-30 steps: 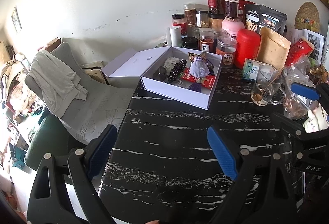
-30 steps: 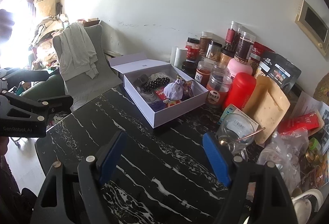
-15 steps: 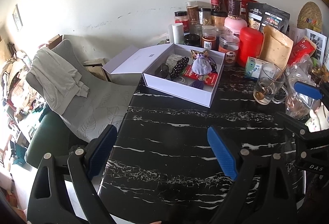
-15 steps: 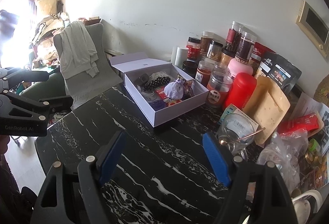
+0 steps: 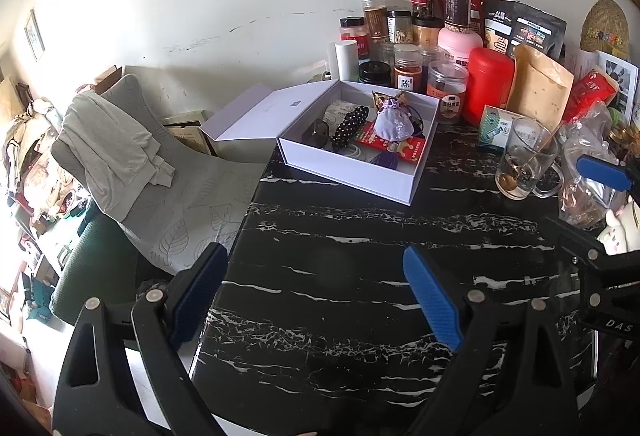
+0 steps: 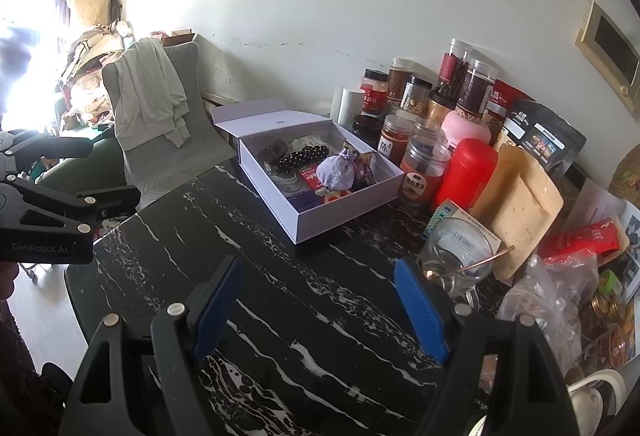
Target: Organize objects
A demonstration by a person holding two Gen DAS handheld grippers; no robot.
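Note:
An open white box (image 5: pixel 348 171) (image 6: pixel 344 211) sits at the far side of the black marble table (image 5: pixel 340 300), its lid (image 5: pixel 256 115) folded back to the left. Inside lie a lilac pouch (image 5: pixel 392 123) (image 6: pixel 336 171), a black beaded piece (image 5: pixel 350 125) (image 6: pixel 304 155), a red packet (image 5: pixel 404 149) and other small items. My left gripper (image 5: pixel 312 264) hovers open over bare tabletop short of the box, nothing between its blue pads. My right gripper (image 6: pixel 320 268) is also open and holds nothing, nearer the glass mug (image 6: pixel 456 256).
Several jars (image 5: pixel 408 71), a red canister (image 5: pixel 490 83) and a kraft pouch (image 5: pixel 540 91) crowd the wall behind the box. Plastic bags (image 6: pixel 552 296) and clutter fill the right edge. A chair draped with grey cloth (image 5: pixel 120 151) stands off the table's left edge.

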